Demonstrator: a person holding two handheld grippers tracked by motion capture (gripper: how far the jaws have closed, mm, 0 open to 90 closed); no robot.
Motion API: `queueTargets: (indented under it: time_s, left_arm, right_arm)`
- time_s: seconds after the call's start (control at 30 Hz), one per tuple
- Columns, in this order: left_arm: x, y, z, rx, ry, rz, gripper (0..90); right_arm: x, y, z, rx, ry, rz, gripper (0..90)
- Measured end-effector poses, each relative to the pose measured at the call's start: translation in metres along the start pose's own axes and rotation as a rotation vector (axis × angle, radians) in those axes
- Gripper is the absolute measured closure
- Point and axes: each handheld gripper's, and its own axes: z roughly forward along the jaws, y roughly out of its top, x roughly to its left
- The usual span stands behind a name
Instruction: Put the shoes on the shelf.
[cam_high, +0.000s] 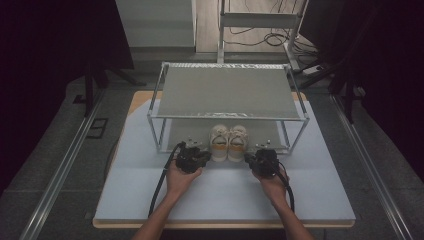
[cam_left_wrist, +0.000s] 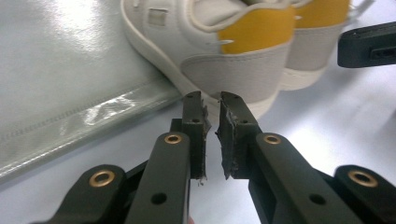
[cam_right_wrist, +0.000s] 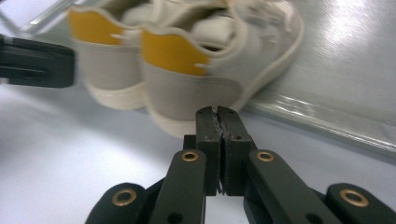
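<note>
- The counter (cam_high: 150, 195) is a pale board reaching from the near edge to well past the middle of the scene; most of its near half lies bare.
- A metal rack (cam_high: 227, 90) stands on the far half of the counter; it has a grey top shelf and a lower shelf (cam_left_wrist: 70, 74) of shiny grey sheet just above the board.
- A pair of shoes (cam_high: 228, 142), pale with yellow heel linings, sits side by side on the lower shelf's near edge; the heels point near, the toes far under the top shelf, so the long axis runs near to far.
- The left tool (cam_high: 191, 158) is held just left of the pair; in the left gripper view its jaws stand narrow, almost closed, with a thin gap and nothing between them, and the left shoe's heel (cam_left_wrist: 238, 74) lies straight ahead, close but apart.
- The right tool (cam_high: 264, 161) is held just right of the pair; in the right gripper view its jaws are pressed together and empty, with the right shoe's heel (cam_right_wrist: 187, 88) just beyond the tips.
- Each hand is nearest the shoe on its own side; my reading is that either tool must widen before it can take a heel.
</note>
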Motion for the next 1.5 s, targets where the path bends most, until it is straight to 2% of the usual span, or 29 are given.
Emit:
queueTargets:
  time_s: [0.07, 0.1, 0.13, 0.3, 0.47, 1.03, 1.33, 1.43, 1.5]
  left_arm:
    - [-0.001, 0.001, 0.000, -0.002, -0.002, 0.008, 80.3]
    - [-0.004, 0.002, -0.001, -0.004, -0.005, 0.006, 80.2]
    - [-0.008, 0.004, -0.001, -0.007, -0.008, 0.020, 80.2]
    - [-0.015, 0.009, 0.001, 0.000, -0.007, 0.035, 79.6]
    - [-0.014, 0.009, 0.002, -0.001, -0.012, 0.031, 80.6]
    - [-0.009, 0.015, 0.008, -0.009, 0.016, 0.036, 81.3]
    - [-0.005, 0.023, 0.019, -0.007, 0.024, 0.017, 81.3]
    - [-0.002, 0.026, 0.025, -0.012, 0.023, -0.014, 81.3]
    - [-0.001, 0.028, 0.027, -0.011, 0.028, 0.000, 81.3]
  right_arm:
    - [0.002, 0.000, -0.002, -0.003, 0.009, -0.006, 87.8]
    - [0.008, 0.000, -0.003, -0.008, 0.024, -0.021, 87.3]
    - [0.009, 0.000, -0.003, -0.008, 0.027, -0.025, 87.2]
    - [0.013, 0.004, 0.003, -0.005, 0.028, -0.037, 86.5]
    - [0.012, 0.004, 0.002, -0.008, 0.029, -0.032, 86.6]
    - [0.013, 0.004, 0.006, 0.009, 0.045, -0.037, 86.6]
    - [0.014, 0.004, 0.007, 0.019, 0.056, -0.036, 86.7]
    - [0.014, 0.004, 0.007, 0.019, 0.058, -0.038, 86.6]
    - [0.013, 0.004, 0.007, 0.019, 0.058, -0.036, 86.6]
